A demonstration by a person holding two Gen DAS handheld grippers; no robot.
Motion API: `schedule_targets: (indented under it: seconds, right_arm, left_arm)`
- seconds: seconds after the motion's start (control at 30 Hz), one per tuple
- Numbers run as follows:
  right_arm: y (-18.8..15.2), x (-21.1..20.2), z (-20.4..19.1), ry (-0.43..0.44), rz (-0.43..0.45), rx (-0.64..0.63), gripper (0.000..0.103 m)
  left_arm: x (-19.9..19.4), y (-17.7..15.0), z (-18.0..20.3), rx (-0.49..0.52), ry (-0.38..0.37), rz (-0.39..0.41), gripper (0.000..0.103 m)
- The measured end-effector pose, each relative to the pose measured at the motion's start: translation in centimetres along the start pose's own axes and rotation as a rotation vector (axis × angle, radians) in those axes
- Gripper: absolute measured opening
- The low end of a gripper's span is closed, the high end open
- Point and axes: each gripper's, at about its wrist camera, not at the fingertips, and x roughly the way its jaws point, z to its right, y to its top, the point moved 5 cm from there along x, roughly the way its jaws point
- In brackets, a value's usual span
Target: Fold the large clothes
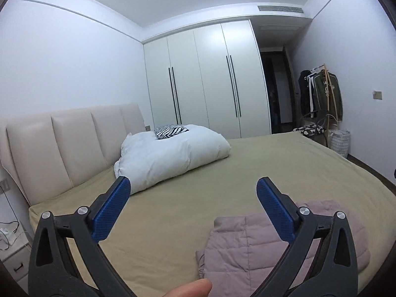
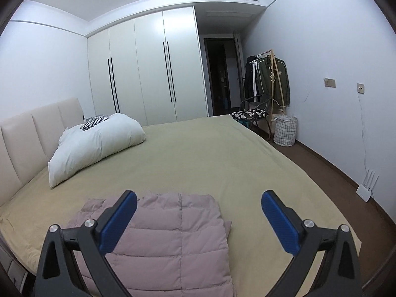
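Quilted mauve jacket, folded into a compact rectangle, lies at lower centre of the right view on the olive bed sheet. Left gripper and right gripper are both released and empty. To finish well, judge the stack square and flatten any loose edge.

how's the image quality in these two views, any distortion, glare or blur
Left wrist view: strong fisheye bend on the wardrobe, dark corner vignette, soft glare on its doors, cool dim light, no motion blur; the jacket is sharp. Right wrist view: same bending and vignette, doorway very dark, jacket crisp.
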Motion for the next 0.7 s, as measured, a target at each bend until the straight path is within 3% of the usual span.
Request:
schedule_targets:
  seconds: [0.2, 0.33, 0.5, 0.7]
  right_arm:
    - [3.9, -3.7, -0.7, 0.002, 0.081, 0.045, 0.103]
    - [3.5, -3.4, -2.1, 0.030, -0.029, 0.043, 0.103]
    - [0.3, -2.3, -4.0, 0.017, -0.190, 0.036, 0.103]
    - [-3.6, -1.2, -5.2, -0.002, -0.319, 0.053, 0.103]
  left_arm:
    - [-0.9, 0.3, 1.3, -0.038, -0.039, -0.112, 0.103]
    - [-0.5, -1.5, 3.1, -0.048, -0.077, -0.214, 0.103]
    - [2.4, -6.9, 4.5, -0.068, -0.119, -0.420, 0.103]
    - [4.1, -12.4, 5.9, -0.054, -0.161, -0.568, 0.103]
